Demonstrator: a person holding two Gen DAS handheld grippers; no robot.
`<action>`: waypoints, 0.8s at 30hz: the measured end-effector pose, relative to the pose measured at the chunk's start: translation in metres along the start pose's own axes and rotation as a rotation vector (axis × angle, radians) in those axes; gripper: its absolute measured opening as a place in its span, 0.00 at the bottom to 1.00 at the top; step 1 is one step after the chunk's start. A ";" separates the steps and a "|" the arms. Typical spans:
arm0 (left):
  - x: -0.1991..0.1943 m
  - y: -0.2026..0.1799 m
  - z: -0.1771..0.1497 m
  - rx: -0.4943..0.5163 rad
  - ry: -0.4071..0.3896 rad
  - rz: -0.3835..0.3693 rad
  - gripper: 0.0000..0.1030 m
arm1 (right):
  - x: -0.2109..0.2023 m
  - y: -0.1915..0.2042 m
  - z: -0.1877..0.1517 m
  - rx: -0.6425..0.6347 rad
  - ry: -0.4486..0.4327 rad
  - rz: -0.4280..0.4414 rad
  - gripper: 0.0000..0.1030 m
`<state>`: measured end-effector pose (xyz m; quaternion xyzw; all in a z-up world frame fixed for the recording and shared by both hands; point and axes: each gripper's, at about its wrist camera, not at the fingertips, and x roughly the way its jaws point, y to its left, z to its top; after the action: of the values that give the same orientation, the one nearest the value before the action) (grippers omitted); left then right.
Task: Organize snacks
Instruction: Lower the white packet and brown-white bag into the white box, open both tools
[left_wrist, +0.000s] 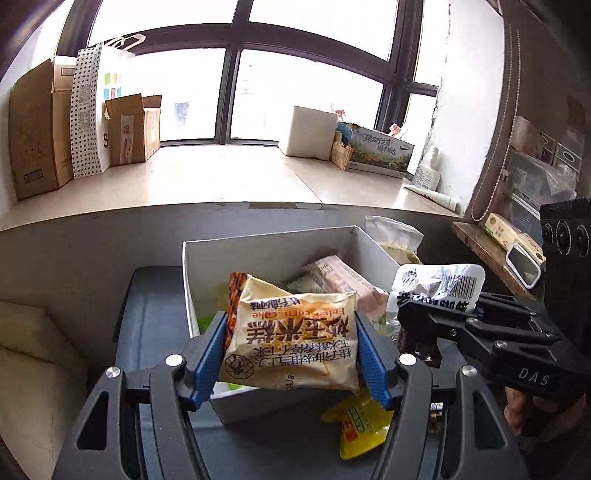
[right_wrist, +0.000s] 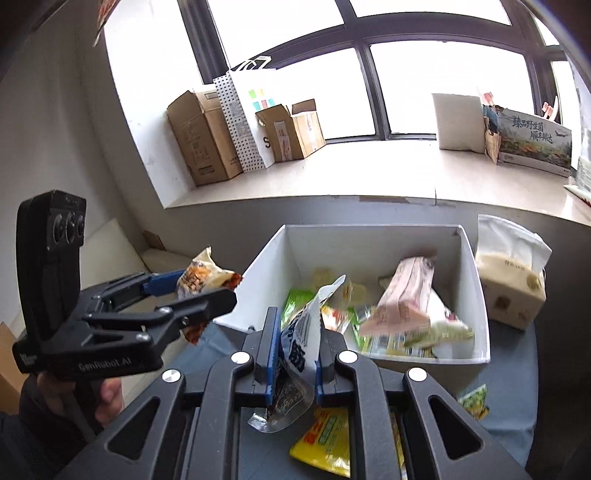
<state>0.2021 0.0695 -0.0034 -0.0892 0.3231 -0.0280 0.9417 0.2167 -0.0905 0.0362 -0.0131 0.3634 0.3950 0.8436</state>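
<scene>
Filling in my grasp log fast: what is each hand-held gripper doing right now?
Left hand-held gripper: closed on a cream and orange plastic corn cake packet.
Right hand-held gripper: closed on a white and clear plastic snack pouch.

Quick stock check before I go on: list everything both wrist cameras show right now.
corn cake packet: one, cream-orange, gripped by left gripper
white snack packet: one, white-clear, gripped by right gripper
white bin: one, on blue surface, snacks inside
pink packet: one, in bin
yellow packet: one, on blue surface before bin
tissue pack: one, beige, right of bin
cardboard boxes: two, brown, windowsill
left gripper: black, blue pads
right gripper: same
</scene>
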 end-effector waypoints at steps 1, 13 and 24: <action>0.010 0.005 0.007 -0.004 0.004 -0.015 0.68 | 0.007 -0.002 0.011 0.004 0.000 0.010 0.15; 0.095 0.052 0.006 -0.107 0.116 -0.056 0.93 | 0.109 -0.040 0.049 0.035 0.155 -0.031 0.35; 0.079 0.024 -0.002 0.030 0.090 -0.037 1.00 | 0.100 -0.055 0.047 0.098 0.108 -0.089 1.00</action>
<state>0.2630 0.0846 -0.0566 -0.0795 0.3629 -0.0545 0.9268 0.3244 -0.0480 -0.0057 -0.0093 0.4262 0.3376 0.8392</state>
